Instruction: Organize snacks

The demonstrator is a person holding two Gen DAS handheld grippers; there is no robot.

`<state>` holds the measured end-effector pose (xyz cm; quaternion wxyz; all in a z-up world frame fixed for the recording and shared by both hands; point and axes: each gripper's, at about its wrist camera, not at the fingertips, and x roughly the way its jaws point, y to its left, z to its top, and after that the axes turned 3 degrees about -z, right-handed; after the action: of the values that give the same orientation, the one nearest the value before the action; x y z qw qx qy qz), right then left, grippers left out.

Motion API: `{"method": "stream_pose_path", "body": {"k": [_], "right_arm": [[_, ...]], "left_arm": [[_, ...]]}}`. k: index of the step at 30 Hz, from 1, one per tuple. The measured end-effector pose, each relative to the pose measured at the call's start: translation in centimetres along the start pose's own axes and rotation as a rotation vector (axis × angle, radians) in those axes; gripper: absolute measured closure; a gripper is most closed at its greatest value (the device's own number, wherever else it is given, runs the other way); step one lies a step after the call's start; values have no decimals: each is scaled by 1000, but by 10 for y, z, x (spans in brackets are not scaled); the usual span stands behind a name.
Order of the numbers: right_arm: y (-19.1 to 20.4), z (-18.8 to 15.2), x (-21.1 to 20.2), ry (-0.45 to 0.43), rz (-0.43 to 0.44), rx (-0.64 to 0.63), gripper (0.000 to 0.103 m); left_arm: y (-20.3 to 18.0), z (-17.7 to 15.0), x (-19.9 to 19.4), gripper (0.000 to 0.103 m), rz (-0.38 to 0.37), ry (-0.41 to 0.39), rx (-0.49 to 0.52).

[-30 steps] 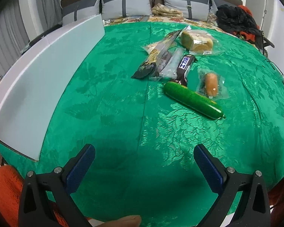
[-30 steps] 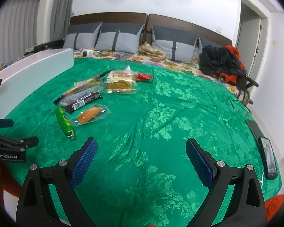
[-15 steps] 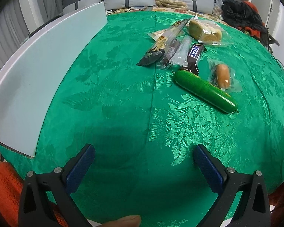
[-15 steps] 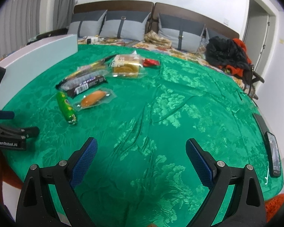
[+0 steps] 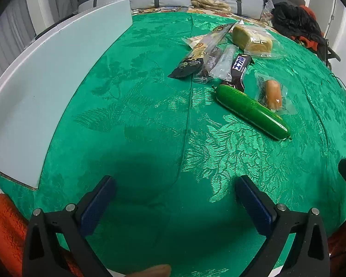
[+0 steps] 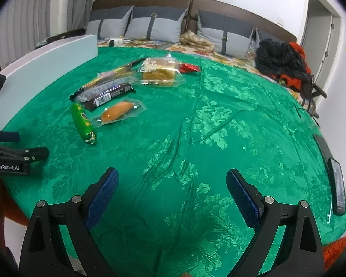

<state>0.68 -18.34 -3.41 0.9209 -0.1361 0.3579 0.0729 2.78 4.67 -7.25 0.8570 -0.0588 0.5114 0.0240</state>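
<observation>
Several snacks lie on the green cloth: a green sausage stick (image 5: pixel 251 110) (image 6: pixel 82 122), a wrapped sausage (image 5: pixel 273 93) (image 6: pixel 116 113), a dark chocolate bar (image 5: pixel 239 69) (image 6: pixel 110 94), long dark and clear packets (image 5: pixel 200 54) (image 6: pixel 103 80), a bagged bread (image 5: pixel 252 40) (image 6: pixel 159 72) and a small red packet (image 6: pixel 190 68). My left gripper (image 5: pixel 175 196) is open and empty, short of the snacks. My right gripper (image 6: pixel 173 189) is open and empty over bare cloth, right of the snacks.
A long white box (image 5: pixel 46 80) (image 6: pixel 46 64) stands along the left edge of the cloth. A phone (image 6: pixel 338 184) lies at the right edge. Pillows (image 6: pixel 154 25) and a black and red bundle (image 6: pixel 281 60) lie at the back.
Both grippers have moved forward and lower toward the snacks, which now appear larger. Both stay open and empty.
</observation>
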Motion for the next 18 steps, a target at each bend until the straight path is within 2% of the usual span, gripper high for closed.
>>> {"method": "stream_pose_path", "body": {"k": [9, 14, 18], "right_arm": [[2, 0, 2, 7, 6, -8, 7], [3, 1, 5, 22, 19, -3, 7], [0, 16, 20, 62, 21, 46, 7]], "left_arm": [[0, -2, -1, 0, -7, -12, 14], [3, 6, 1, 0, -29, 42, 34], [19, 13, -2, 0, -102, 40, -60]]}}
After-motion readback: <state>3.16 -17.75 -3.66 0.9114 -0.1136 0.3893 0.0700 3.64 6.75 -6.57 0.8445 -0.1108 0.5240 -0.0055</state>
